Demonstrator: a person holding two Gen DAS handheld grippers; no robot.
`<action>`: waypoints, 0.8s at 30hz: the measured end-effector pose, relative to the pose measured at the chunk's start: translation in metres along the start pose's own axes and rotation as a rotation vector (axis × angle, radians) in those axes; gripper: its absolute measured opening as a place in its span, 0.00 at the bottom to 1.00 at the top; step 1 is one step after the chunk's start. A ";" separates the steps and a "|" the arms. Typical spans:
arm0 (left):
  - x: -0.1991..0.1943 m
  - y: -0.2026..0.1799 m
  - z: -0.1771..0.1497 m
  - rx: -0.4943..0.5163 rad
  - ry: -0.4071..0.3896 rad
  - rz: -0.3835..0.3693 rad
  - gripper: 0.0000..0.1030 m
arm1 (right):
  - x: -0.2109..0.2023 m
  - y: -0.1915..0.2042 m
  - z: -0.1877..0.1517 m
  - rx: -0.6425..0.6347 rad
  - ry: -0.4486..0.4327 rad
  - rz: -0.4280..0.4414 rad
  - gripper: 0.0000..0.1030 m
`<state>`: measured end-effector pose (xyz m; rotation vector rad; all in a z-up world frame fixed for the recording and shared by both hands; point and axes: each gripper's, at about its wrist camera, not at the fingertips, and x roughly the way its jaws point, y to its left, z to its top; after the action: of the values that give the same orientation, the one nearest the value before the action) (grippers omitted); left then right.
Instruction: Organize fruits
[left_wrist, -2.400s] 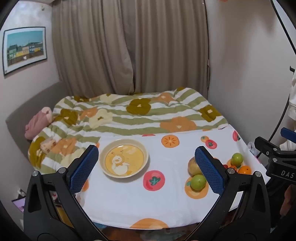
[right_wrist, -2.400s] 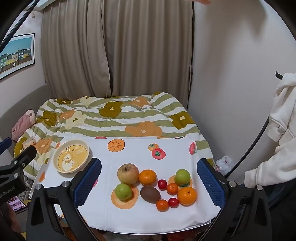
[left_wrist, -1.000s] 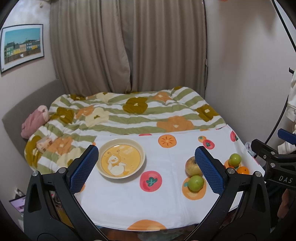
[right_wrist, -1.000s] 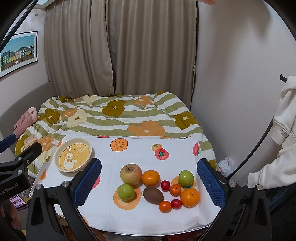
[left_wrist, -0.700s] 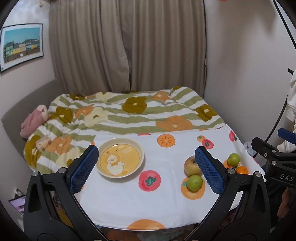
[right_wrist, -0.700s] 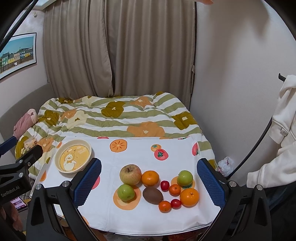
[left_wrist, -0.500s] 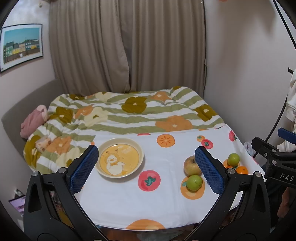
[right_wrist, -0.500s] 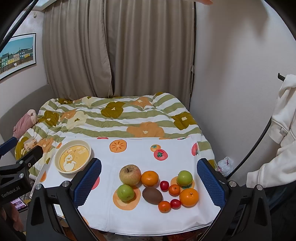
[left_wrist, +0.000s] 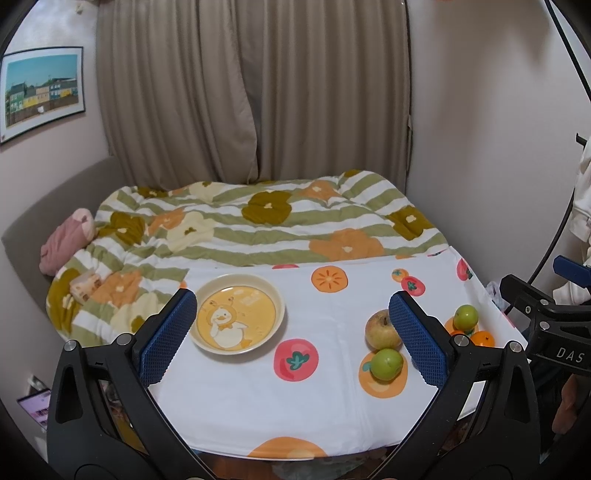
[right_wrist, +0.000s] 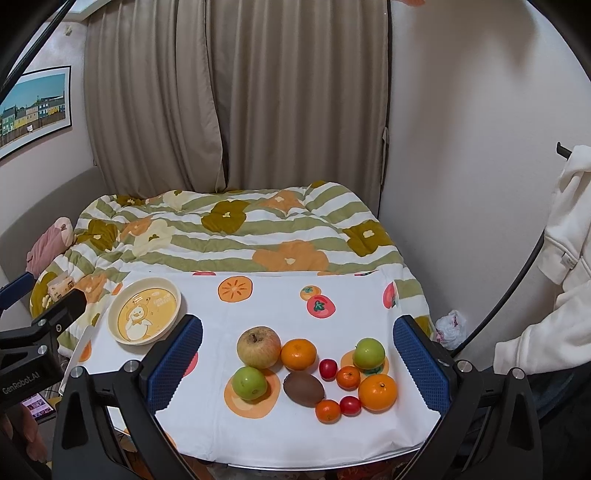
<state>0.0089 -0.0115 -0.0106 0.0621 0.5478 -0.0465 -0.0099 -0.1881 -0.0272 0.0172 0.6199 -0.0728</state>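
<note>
Left gripper (left_wrist: 291, 336): blue-padded jaws spread wide, holding nothing, poised above the near edge of the table.
Right gripper (right_wrist: 297, 360): blue-padded jaws likewise apart and empty, framing the fruit cluster.
Table (right_wrist: 258, 306): covered by a white cloth printed with persimmons and tomatoes; a striped floral quilt (right_wrist: 236, 236) lies on the bed beyond it.
Dish: round cream plate with a yellow duck picture (right_wrist: 144, 309), far left of the cloth, nothing in it, well apart from the fruit.
Fruit, right half: large yellow-red apple (right_wrist: 258, 347) touching a round orange (right_wrist: 299, 354); green apple (right_wrist: 249, 383) just in front; brown kiwi (right_wrist: 303, 388) beside it.
Fruit, far right: second green apple (right_wrist: 368, 353), larger orange (right_wrist: 377, 392), two small mandarins, three small red tomatoes, closely grouped.
</note>
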 end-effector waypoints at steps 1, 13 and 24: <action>0.000 0.001 0.000 0.001 0.000 0.000 1.00 | 0.000 0.000 0.000 0.001 0.000 0.000 1.00; 0.000 0.000 0.000 0.003 0.003 -0.001 1.00 | 0.000 0.000 -0.001 0.000 0.003 0.001 1.00; 0.001 -0.004 -0.007 0.005 0.015 -0.008 1.00 | 0.001 0.000 -0.002 0.000 0.002 -0.002 1.00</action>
<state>0.0062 -0.0147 -0.0176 0.0656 0.5633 -0.0554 -0.0101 -0.1884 -0.0291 0.0162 0.6217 -0.0745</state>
